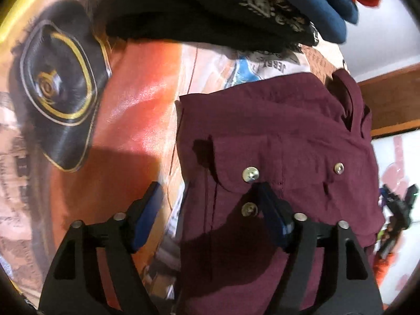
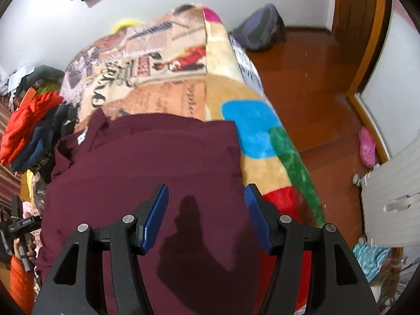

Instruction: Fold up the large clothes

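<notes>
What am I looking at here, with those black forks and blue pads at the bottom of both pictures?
Those are hand-held tongs, one in each of a person's hands, each carrying a camera that looks along its fingers. One picture comes from the left tongs, the other from the right tongs. Both are open and hold nothing. Beneath them a dark red shirt with snap buttons lies on a bed covered by a colourful printed blanket. A pile of other clothes sits beside the shirt.

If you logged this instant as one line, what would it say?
task: fold large clothes | maroon shirt flat on patterned blanket | left claw open above shirt | right claw open above shirt
</notes>
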`<action>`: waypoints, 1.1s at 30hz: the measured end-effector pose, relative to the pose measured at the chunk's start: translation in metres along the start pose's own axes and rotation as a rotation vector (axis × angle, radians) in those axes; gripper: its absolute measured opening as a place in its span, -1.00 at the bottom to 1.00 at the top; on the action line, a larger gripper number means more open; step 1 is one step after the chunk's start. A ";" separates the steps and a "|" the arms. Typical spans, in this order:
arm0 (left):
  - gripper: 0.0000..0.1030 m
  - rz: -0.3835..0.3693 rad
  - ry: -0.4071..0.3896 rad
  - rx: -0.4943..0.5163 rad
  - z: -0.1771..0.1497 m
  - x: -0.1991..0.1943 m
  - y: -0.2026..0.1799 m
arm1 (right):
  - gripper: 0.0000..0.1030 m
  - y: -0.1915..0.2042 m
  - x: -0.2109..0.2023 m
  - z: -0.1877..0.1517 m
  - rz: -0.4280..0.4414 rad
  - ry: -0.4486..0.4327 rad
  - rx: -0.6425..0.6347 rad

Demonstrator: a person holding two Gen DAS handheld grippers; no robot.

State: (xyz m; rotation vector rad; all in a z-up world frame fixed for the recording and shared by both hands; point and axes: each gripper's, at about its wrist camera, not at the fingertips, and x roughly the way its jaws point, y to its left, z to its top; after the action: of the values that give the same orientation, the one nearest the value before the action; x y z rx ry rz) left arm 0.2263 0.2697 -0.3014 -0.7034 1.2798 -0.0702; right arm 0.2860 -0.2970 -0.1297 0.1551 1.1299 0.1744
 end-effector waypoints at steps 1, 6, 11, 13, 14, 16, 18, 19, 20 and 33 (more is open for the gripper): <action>0.52 -0.024 0.005 -0.012 0.001 0.002 0.003 | 0.10 -0.003 0.007 0.003 0.004 0.018 0.006; 0.57 -0.108 -0.020 -0.029 0.005 0.007 0.007 | 0.10 -0.013 0.039 0.015 0.008 0.085 0.033; 0.58 -0.188 -0.050 -0.046 0.010 0.010 0.007 | 0.10 -0.023 0.061 0.033 0.069 0.109 0.090; 0.43 -0.207 -0.058 -0.034 0.011 0.010 0.004 | 0.10 -0.025 0.067 0.036 0.095 0.113 0.116; 0.24 -0.227 -0.059 -0.030 0.012 0.010 0.002 | 0.10 -0.025 0.068 0.038 0.101 0.107 0.120; 0.03 -0.199 -0.074 -0.022 0.013 0.010 -0.005 | -0.09 -0.021 0.064 0.037 0.105 0.086 0.107; -0.21 -0.167 -0.088 0.004 0.013 0.007 -0.012 | -0.40 -0.015 0.060 0.036 0.072 0.055 0.077; -0.26 -0.143 -0.100 0.024 0.012 0.003 -0.019 | -0.63 -0.011 0.055 0.034 0.040 0.034 0.057; -0.36 -0.103 -0.115 0.057 0.011 -0.002 -0.028 | -0.70 -0.007 0.050 0.032 0.004 0.009 0.035; -0.75 0.197 -0.446 0.466 -0.017 -0.127 -0.165 | -0.95 0.025 -0.076 0.033 0.069 -0.300 -0.042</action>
State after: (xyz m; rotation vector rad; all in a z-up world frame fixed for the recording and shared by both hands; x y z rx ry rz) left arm 0.2254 0.1850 -0.1101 -0.1724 0.8513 -0.0451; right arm 0.2831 -0.2908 -0.0430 0.1767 0.8224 0.2284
